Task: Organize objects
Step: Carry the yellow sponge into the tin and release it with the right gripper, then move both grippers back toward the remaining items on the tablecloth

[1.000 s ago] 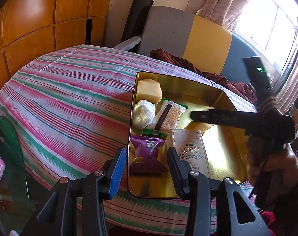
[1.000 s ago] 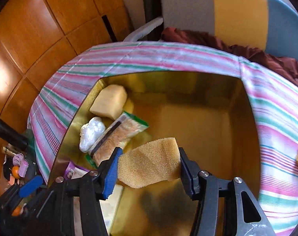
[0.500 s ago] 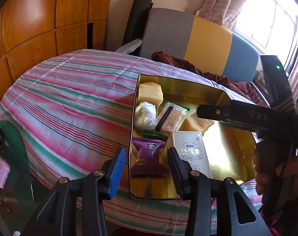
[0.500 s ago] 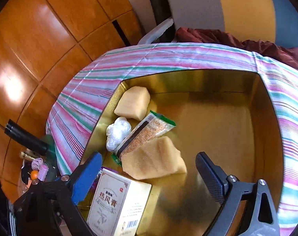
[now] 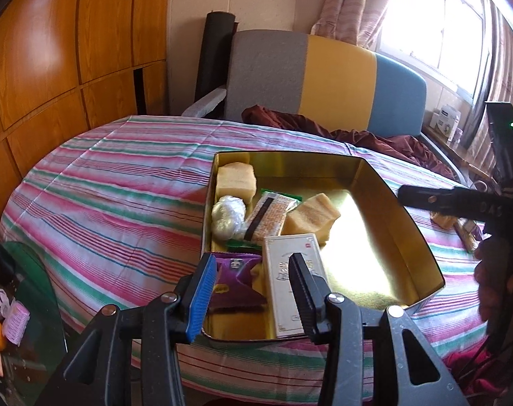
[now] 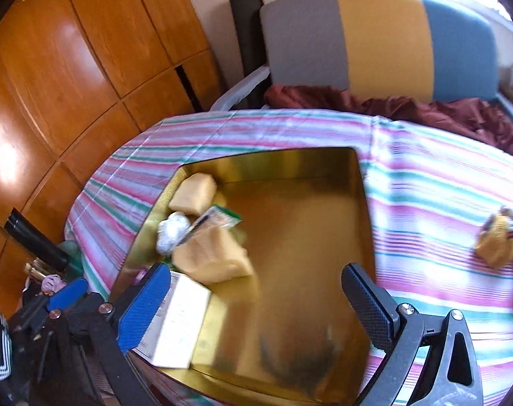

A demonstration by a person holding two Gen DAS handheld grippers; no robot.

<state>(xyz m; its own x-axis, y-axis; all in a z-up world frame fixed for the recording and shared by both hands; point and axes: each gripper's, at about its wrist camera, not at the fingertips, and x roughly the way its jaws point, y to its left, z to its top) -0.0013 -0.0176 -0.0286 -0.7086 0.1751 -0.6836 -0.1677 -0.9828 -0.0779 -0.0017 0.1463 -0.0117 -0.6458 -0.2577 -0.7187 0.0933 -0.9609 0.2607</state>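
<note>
Gold tin (image 5: pixel 405 223) sits on the striped cloth (image 5: pixel 114 203). Inside: two sponges (image 5: pixel 312 218), a box (image 5: pixel 290 287), a purple packet (image 5: pixel 234 280). Right gripper (image 6: pixel 266 304) hangs above it, jaws wide, empty. Left gripper (image 5: pixel 253 291) likewise parted. A blurred item (image 6: pixel 498 240), possibly another sponge, lies on the cloth.
</note>
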